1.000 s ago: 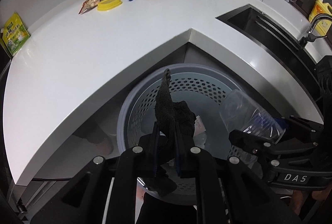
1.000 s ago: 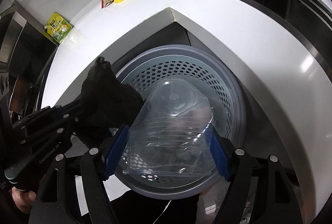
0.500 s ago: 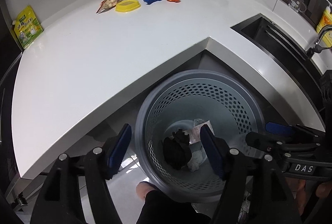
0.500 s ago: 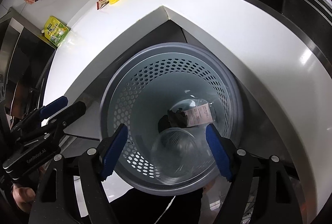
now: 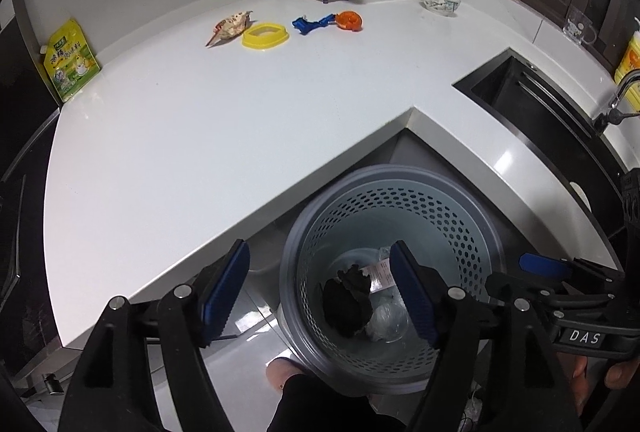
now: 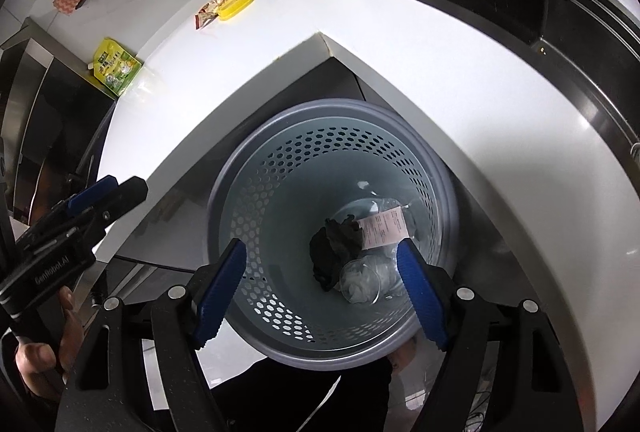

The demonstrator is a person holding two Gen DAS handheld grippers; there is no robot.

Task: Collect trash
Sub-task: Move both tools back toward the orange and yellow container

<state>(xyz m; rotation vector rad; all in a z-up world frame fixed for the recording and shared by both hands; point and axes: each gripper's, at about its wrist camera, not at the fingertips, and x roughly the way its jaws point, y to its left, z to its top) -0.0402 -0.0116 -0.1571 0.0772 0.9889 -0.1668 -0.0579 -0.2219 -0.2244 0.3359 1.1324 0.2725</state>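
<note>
Over the bin [image 5: 486, 228] on the floor, in the inner corner of the counter [image 5: 224, 136], I had both tongs pointing down. My left gripper [image 5: 320, 290] was opening, its blue pads [image 5: 224, 286] wide apart with nothing between them; one pad hung over the floor beside the bin and the other over its mouth. My right gripper [image 6: 320, 284] stood spread as well, empty, its pads [image 6: 420, 296] straddling the near rim. Below them, at the bottom of the perforated grey bin, lay the trash: a black rag [image 6: 332, 252] crumpled toward the left, a white slip [image 6: 382, 228] resting partly on its upper right edge, and a clear cup [image 6: 362, 282] on its side just beside the rag, with more clear plastic behind it. In the right view a hand [image 6: 40, 340] showed at the lower left, holding the left gripper's handle. Out on the counter, well away from the bin, a wrapper [image 5: 232, 26] touched a yellow lid [image 5: 265, 36], with a blue clip [image 5: 310, 22] and an orange piece [image 5: 349, 20] to their right, near each other. A green pouch [image 5: 70, 60] leaned at the far left end, a bowl [image 5: 440, 1] sat toward the back right, and the sink [image 5: 532, 100] opened on the right.
</note>
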